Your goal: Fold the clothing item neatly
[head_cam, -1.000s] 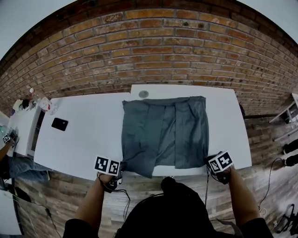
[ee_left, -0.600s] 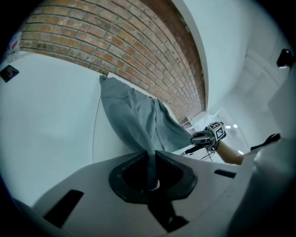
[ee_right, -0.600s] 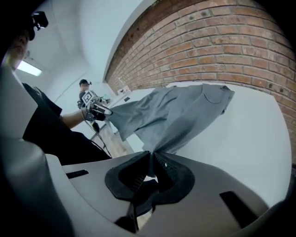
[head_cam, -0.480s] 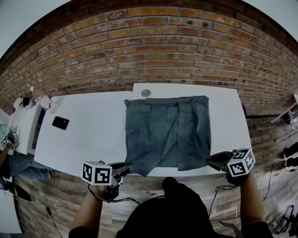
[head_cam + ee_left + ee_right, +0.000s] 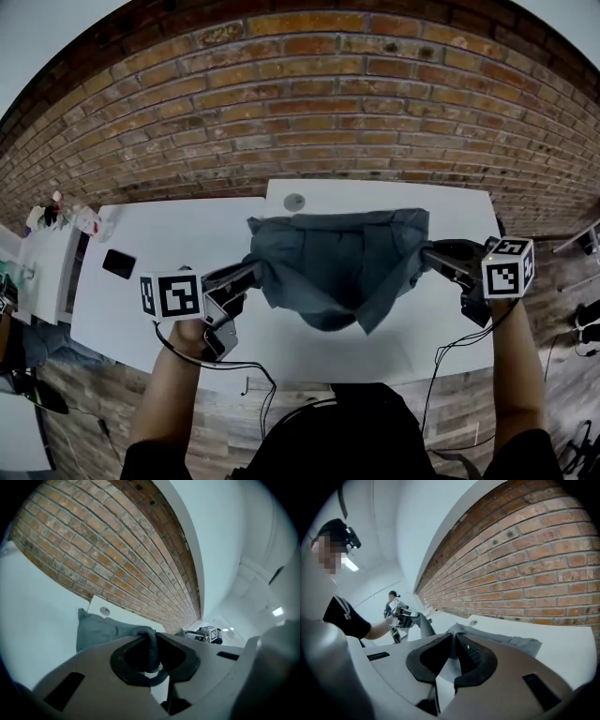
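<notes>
— What's the garment [image 5: 333, 267] like?
— Soft grey-green cloth, matte, creased in long folds. Its far hem lies along the far edge of the table [image 5: 169, 234], by the brick wall [image 5: 309, 103]. The near part hangs in the air over the table's middle, sagging in a loose belly with one point drooping lowest.
— And the table?
— Smooth, white, a plain slab. A small round grey mark [image 5: 294, 201] sits at the far edge just beyond the garment. A flat black phone [image 5: 119, 263] lies near the left edge, well apart from it.
— What do the views give each other?
— The head view shows the left gripper [image 5: 253, 273] and right gripper [image 5: 425, 253] from above, with the whole span of cloth between them, but not the pads. The left gripper view looks straight at its smooth black pads. The right gripper view shows ribbed pads and the person's dark sleeve.
— So the grips?
— The left gripper's jaws stand almost together, pinching a bunched corner at the garment's left side. The right gripper's jaws are likewise nearly closed, clamped on a thin fold at the right side
</notes>
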Available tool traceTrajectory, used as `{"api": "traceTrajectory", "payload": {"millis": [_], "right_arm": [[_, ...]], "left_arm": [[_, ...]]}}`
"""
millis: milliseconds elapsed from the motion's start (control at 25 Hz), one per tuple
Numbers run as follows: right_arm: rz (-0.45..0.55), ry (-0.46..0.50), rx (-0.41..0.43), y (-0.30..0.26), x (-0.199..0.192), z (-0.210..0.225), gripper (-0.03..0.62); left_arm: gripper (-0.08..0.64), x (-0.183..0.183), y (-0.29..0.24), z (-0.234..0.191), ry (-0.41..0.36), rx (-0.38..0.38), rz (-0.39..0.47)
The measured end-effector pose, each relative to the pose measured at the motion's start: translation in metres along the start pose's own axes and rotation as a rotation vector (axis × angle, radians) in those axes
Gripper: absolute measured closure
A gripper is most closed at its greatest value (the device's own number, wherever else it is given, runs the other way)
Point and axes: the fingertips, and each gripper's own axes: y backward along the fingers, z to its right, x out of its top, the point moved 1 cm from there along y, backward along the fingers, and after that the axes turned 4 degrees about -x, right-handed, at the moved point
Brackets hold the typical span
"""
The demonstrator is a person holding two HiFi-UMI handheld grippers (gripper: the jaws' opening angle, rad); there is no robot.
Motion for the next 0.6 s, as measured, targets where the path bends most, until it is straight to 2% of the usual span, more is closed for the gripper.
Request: {"api": "traceTrajectory", "payload": {"millis": [160,320,440,520,600], "right_arm": [[-0.016,-0.107,-0.21,-0.02,0.028,0.1,0.557],[-0.101,-0.226,-0.38,-0.026,0.01,0.194,0.557],[-0.207,-0.248,-0.418,-0.033,-0.023,0.233,0.557],[-0.256,-0.254,-0.413,-0.038,-0.045,0.244,0.557],[-0.278,-0.26,-0.399,-0.044,-0.06,0.251,0.557]], "left_arm": [[0.534,0.062,-0.027,-0.064,-0.026,0.202,0.056],[0.534,0.085,-0.05,-0.137,0.029,0.366,0.025],[0.534,0.075,-0.064,-0.179,0.046,0.458,-0.065],[0.534,0.064,-0.07,-0.201,0.029,0.519,-0.123],[0.534,0.056,-0.076,-0.216,0.003,0.544,-0.148]]}}
